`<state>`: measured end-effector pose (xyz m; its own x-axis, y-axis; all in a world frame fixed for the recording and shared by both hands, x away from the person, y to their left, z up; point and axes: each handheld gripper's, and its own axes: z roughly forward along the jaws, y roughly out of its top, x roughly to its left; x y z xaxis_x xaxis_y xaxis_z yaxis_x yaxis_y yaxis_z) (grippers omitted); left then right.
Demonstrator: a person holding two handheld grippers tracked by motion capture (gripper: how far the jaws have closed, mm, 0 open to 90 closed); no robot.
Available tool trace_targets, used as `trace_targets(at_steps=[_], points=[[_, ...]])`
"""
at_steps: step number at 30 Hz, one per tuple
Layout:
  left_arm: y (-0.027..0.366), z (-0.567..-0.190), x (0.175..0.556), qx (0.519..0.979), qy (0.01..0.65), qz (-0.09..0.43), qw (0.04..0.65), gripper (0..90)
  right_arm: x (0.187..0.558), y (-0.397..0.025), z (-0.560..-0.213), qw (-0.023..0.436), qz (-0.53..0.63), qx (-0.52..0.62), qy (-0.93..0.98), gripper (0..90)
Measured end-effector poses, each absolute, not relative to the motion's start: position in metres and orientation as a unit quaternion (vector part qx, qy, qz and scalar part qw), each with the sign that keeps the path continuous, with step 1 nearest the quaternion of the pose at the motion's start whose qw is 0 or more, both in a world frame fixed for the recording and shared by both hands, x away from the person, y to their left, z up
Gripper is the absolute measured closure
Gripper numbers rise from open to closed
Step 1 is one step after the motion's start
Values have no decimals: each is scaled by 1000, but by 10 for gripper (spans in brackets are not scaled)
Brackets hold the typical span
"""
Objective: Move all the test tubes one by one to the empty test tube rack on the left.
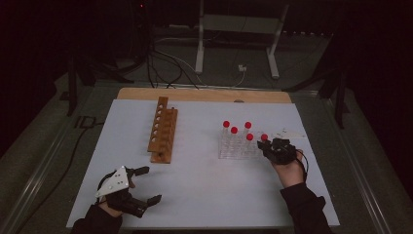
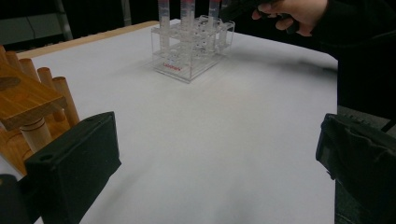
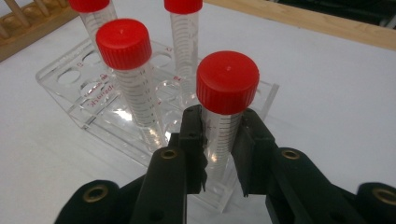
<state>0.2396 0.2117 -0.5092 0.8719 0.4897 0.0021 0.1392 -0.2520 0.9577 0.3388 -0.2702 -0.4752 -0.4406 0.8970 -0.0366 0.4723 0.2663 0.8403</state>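
A clear acrylic rack [image 1: 237, 146] stands right of centre on the white table and holds several red-capped tubes. My right gripper [image 1: 265, 145] is at the rack's near right corner. In the right gripper view its jaws [image 3: 220, 144] are shut on the body of one upright red-capped tube [image 3: 227, 81], just below the cap, with the tube's foot still in the rack [image 3: 70, 79]. My left gripper [image 1: 151, 185] rests at the front left of the table. It stands wide open [image 2: 217, 158] with nothing between its fingers [image 2: 74, 163].
A wooden peg rack [image 1: 163, 131] lies left of centre, and its end shows close by [image 2: 28, 98] in the left gripper view. Bare white table [image 1: 209, 185] stretches between the two hands. A wooden edge [image 1: 204, 94] runs along the far side.
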Motion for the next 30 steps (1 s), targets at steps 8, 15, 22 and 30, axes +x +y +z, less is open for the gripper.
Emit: trace_targets(at_steps=[8,15,22,30], points=[[211,-510,240,780,203,149,573,4,331,-272,-461,281,410,448,743,747],[210,-510,240,783,205,146,569,4,321,-275,-444,296,423,438,736,748],[206,-507,239,785,207,143,566,4,306,-273,-425,308,434,420,735,748],[200,-500,239,787,210,127,565,4,293,-257,-419,289,437,390,757,748]])
